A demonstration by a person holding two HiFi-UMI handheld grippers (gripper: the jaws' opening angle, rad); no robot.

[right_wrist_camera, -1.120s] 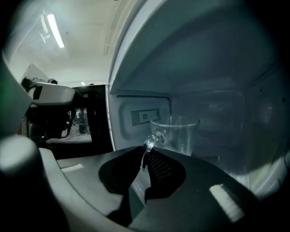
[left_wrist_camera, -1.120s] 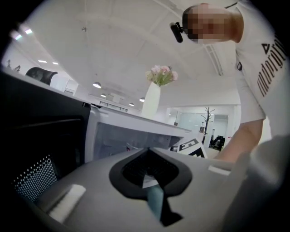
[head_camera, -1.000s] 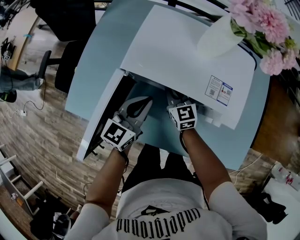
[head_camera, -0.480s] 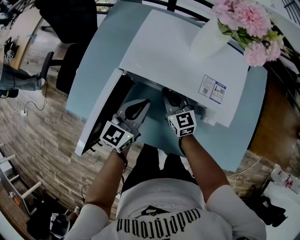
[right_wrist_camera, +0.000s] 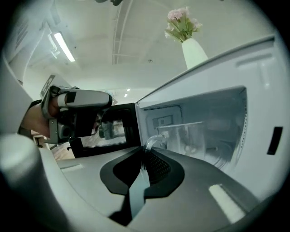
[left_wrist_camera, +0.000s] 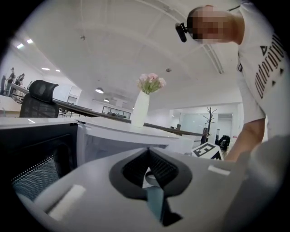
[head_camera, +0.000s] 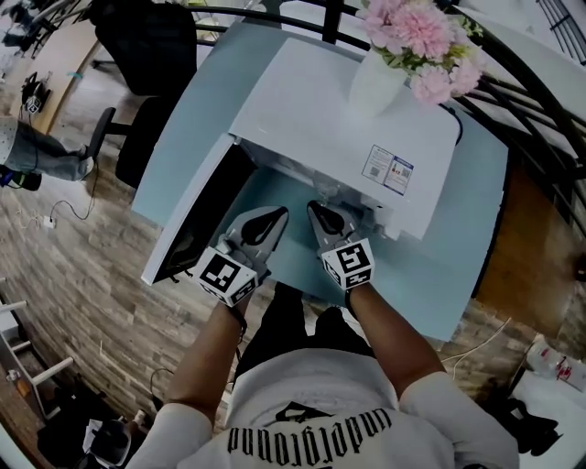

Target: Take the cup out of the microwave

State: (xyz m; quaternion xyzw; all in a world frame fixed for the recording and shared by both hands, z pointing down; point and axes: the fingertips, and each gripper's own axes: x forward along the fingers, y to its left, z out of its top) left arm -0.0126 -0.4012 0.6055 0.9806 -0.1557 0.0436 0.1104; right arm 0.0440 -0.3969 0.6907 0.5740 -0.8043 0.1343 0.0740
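Two grippers work side by side at the mouth of a white microwave, close together but not touching. The microwave sits on a pale blue worktop. Its door is swung wide to the left.

Right gripper: the fingers have just been closing with the handle of the clear cup between them. In the right gripper view they are pinched on that handle. The cup stands upright inside the open cavity, near the front and just right of the fingertips. Whether its base rests on the cavity floor cannot be told. In the head view the cup is mostly hidden under the microwave's top.

Left gripper: the fingers are together with nothing between them. It points toward the cavity opening, between the door and the right gripper. In its own view the door's dark mesh window sits at the left and the right gripper's marker cube at the right.

Surroundings: a white vase of pink flowers stands on top of the microwave toward the back. A printed label sits on the top near the front right corner. A black office chair stands beyond the worktop on a wood-plank floor. The person's bare forearms reach in from the bottom of the head view.
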